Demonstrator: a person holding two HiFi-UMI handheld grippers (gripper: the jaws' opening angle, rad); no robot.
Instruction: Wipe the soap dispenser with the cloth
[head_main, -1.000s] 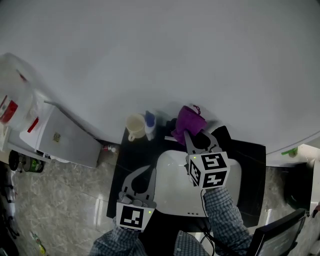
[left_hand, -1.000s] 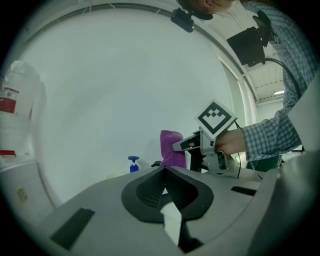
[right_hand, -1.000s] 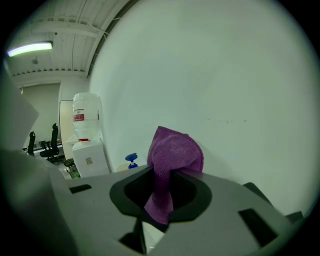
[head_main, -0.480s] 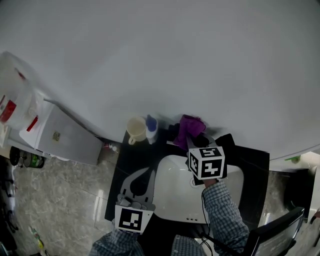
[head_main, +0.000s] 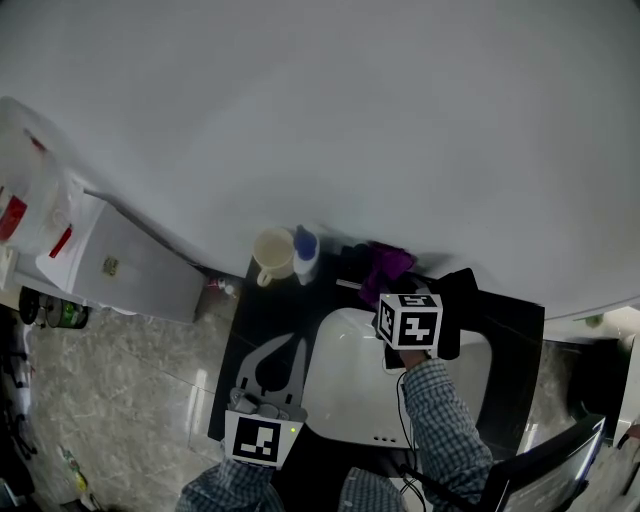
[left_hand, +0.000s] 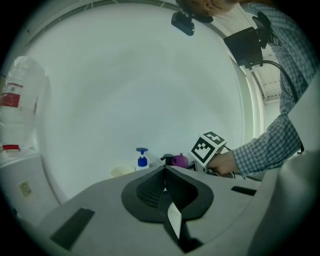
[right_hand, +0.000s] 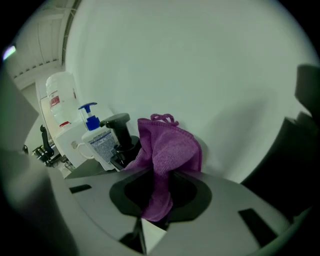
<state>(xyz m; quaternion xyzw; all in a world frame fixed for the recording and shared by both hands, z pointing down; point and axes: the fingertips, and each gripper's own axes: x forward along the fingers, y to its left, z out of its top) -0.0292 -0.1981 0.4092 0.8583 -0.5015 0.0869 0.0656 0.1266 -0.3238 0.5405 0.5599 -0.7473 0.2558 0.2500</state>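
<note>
By blue-pump dispenser (right_hand: 100, 144): right hand-held gripper (right_hand: 161, 174) clamps purple cloth (right_hand: 169, 149); left hand-held gripper (left_hand: 164, 171) closed.

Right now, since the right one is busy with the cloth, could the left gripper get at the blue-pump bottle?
Probably yes: bare black counter lies between the left gripper and the blue-pump bottle; only the cup stands beside it. Its jaws are shut, so they'd need opening.

White wall (head_main: 400, 120), marbled grey floor (head_main: 120, 400), black counter (head_main: 262, 312)

Behind the basin (head_main: 340, 400) a cup (head_main: 272, 254) stands left, a bottle (head_main: 305, 254) just beside it, the cloth (head_main: 387, 264) farther right.
</note>
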